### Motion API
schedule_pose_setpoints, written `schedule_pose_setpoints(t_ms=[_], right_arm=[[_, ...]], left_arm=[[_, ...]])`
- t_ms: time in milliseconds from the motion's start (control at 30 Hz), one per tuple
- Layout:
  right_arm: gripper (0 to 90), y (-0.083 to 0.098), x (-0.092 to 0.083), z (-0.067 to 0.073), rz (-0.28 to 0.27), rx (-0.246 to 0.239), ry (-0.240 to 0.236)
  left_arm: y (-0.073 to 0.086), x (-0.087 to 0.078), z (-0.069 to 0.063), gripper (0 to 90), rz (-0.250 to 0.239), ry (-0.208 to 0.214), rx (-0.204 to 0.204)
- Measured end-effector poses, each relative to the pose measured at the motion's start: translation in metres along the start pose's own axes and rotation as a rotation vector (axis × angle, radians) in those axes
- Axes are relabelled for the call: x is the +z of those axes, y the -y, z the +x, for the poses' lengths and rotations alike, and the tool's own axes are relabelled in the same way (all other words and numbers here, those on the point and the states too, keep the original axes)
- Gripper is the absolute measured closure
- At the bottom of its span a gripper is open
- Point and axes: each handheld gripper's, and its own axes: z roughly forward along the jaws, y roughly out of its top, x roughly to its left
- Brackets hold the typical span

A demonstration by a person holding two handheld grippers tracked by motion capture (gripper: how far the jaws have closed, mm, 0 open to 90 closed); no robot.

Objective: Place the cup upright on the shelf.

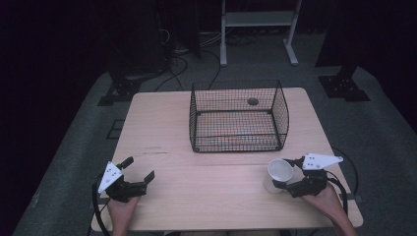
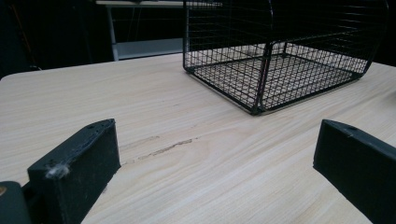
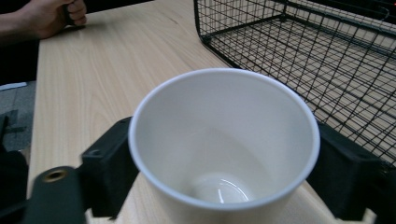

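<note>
A white paper cup (image 1: 279, 171) stands upright and empty near the table's front right. My right gripper (image 1: 287, 173) is shut on the cup (image 3: 224, 149), its black jaws pressed against both sides just below the rim. My left gripper (image 1: 139, 169) rests on the front left of the table with its jaws spread wide and nothing between them; in the left gripper view only bare wood lies between its fingers (image 2: 74, 168). A black wire basket (image 1: 238, 117) sits empty at the table's middle back, open at the top.
The light wooden table (image 1: 172, 147) has a round cable hole (image 1: 253, 102) behind the basket. The basket (image 2: 280, 60) is ahead and to the right of the left gripper, and close on the right of the cup (image 3: 327, 56). A white shelf frame (image 1: 258, 24) stands on the floor beyond.
</note>
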Motion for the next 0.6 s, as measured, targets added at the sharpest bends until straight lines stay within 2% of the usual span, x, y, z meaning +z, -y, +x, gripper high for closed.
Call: schedule_pose_setpoints(t_ms=[100,267,600], right_arm=[[18.4,-0.003,-0.001,0.000,0.016,0.000,-0.005],[18.6,-0.009,-0.005,-0.001,-0.001,0.009,-0.013],[18.6,-0.038,-0.009,-0.004,-0.001,0.000,-0.044]], left_arm=[[0.000,0.000,0.000,0.0,-0.001,-0.001,0.000],[0.000,0.000,0.000,0.0,-0.001,-0.002,0.001],[0.000,0.000,0.000,0.0,0.003,-0.002,0.002]])
